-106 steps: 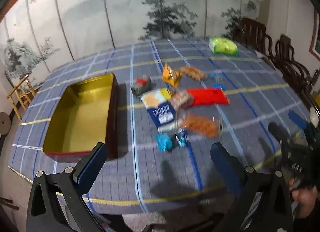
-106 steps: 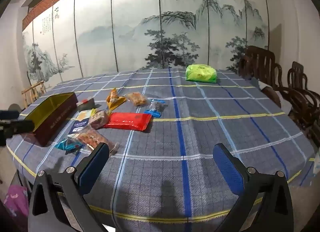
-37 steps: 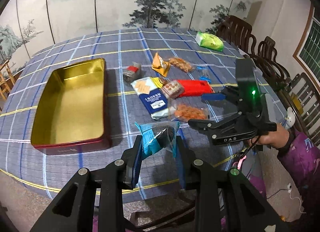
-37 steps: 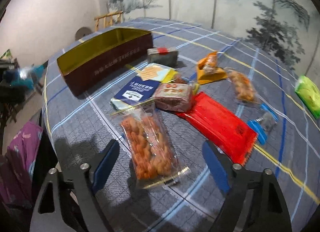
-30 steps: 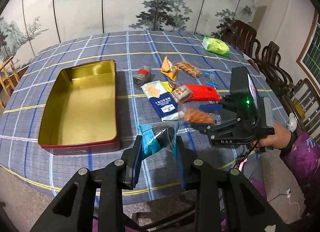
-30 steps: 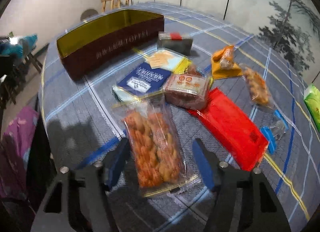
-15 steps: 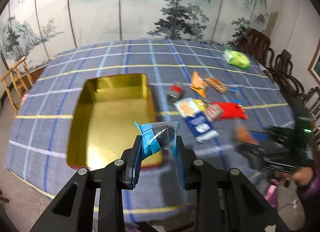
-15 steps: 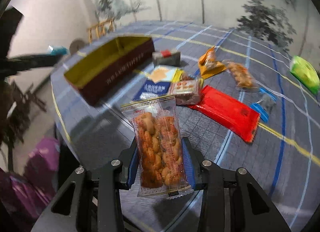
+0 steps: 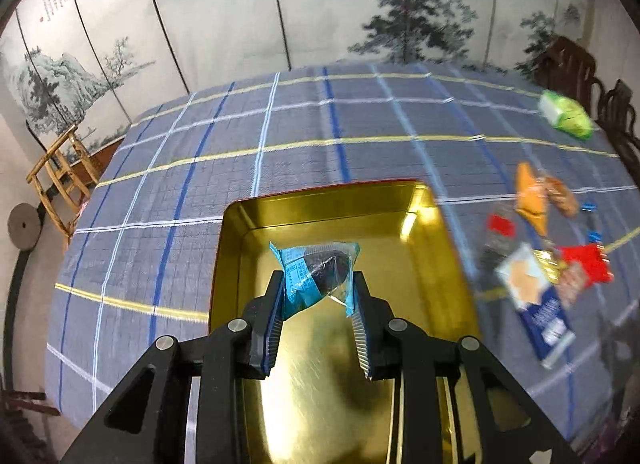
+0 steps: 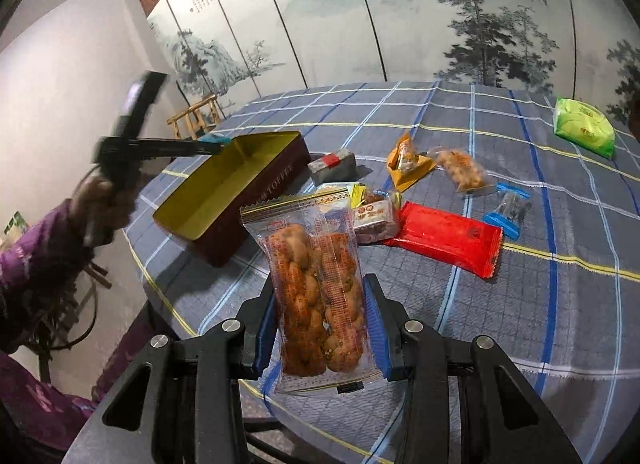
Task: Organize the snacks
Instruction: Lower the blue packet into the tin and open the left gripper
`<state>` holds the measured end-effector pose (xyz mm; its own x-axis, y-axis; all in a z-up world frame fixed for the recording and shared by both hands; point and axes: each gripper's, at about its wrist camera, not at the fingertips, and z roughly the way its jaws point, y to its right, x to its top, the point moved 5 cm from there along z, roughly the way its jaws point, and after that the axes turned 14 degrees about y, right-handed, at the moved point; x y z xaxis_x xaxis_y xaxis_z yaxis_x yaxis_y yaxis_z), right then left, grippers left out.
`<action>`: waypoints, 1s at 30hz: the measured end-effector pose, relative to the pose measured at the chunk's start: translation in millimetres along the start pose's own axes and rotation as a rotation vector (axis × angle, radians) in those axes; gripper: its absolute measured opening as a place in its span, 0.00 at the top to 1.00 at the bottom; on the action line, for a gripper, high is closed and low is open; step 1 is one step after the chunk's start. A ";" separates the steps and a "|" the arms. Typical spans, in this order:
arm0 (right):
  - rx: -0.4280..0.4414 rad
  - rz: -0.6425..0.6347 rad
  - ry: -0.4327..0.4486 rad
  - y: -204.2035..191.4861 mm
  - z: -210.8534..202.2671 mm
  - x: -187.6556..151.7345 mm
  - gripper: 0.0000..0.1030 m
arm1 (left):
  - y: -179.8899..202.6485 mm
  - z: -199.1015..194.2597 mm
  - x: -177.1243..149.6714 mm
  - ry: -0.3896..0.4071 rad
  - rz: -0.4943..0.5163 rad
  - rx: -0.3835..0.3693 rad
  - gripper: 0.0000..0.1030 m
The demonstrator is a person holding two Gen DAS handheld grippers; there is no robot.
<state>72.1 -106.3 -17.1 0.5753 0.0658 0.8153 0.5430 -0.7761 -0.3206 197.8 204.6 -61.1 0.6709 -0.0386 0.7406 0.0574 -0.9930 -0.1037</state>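
My left gripper (image 9: 318,288) is shut on a small blue packet (image 9: 314,264) with a dark snack inside. It hangs over the open gold-lined tin (image 9: 320,188), whose floor is bare. The right wrist view shows that same left gripper (image 10: 208,146) over the tin's (image 10: 224,192) far end. My right gripper (image 10: 320,304) is shut on a clear packet of fried dough twists (image 10: 316,264), upright and lifted above the table's near edge. Both pads press the packet's sides.
Loose snacks lie right of the tin: a red packet (image 10: 444,238), an orange packet (image 10: 408,162), a grey block (image 10: 332,164), a blue cracker bag (image 9: 536,304) and a far green bag (image 10: 582,126). A purple sleeve (image 10: 32,264) is at left. A wooden stool (image 9: 60,172) stands beyond the table.
My left gripper has carried the blue packet leftward to above the tin. My right gripper has closed on the twist packet and lifted it off the cloth.
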 end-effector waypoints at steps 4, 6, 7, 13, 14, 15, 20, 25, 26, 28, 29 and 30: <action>-0.004 0.017 0.007 0.5 -1.6 1.0 0.60 | -8.4 28.5 3.9 -0.020 0.006 0.026 0.73; 0.001 0.030 0.008 0.5 -2.3 1.5 0.60 | -10.4 40.2 4.5 -0.035 0.007 0.035 0.73; 0.000 0.034 0.009 0.4 -2.4 1.9 0.60 | -12.1 45.8 4.5 -0.041 0.007 0.041 0.73; 0.001 0.048 0.008 -1.5 -2.0 3.7 0.60 | -20.9 65.9 1.0 -0.067 0.007 0.080 0.71; 0.002 0.051 0.008 -2.1 -1.5 4.2 0.60 | -21.4 66.6 0.5 -0.067 0.007 0.084 0.70; 0.002 0.054 0.009 -2.3 -0.9 4.9 0.60 | -22.6 67.7 0.0 -0.068 0.005 0.087 0.68; 0.005 0.053 0.004 -6.8 3.4 7.6 0.60 | -22.9 68.9 0.5 -0.049 0.040 0.106 0.61; 0.023 0.063 0.004 -11.9 10.3 14.6 0.60 | -24.9 51.8 2.8 -0.023 0.007 0.078 0.58; 0.029 0.068 0.006 -13.6 11.8 17.5 0.60 | -24.3 43.9 3.7 -0.004 -0.003 0.069 0.56; 0.044 0.071 0.010 -17.9 17.8 26.1 0.60 | -22.5 18.7 6.7 0.060 -0.008 0.073 0.50; 0.057 0.070 0.010 -21.6 22.5 31.6 0.60 | -21.9 6.2 7.1 0.091 -0.011 0.076 0.43; 0.071 0.066 0.010 -26.3 28.5 38.2 0.60 | -21.3 -12.2 6.5 0.136 -0.032 0.070 0.39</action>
<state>97.2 -65.6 8.7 0.6052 0.0095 0.7960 0.5461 -0.7325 -0.4065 191.9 224.1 -46.0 0.5618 -0.0263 0.8269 0.1317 -0.9839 -0.1208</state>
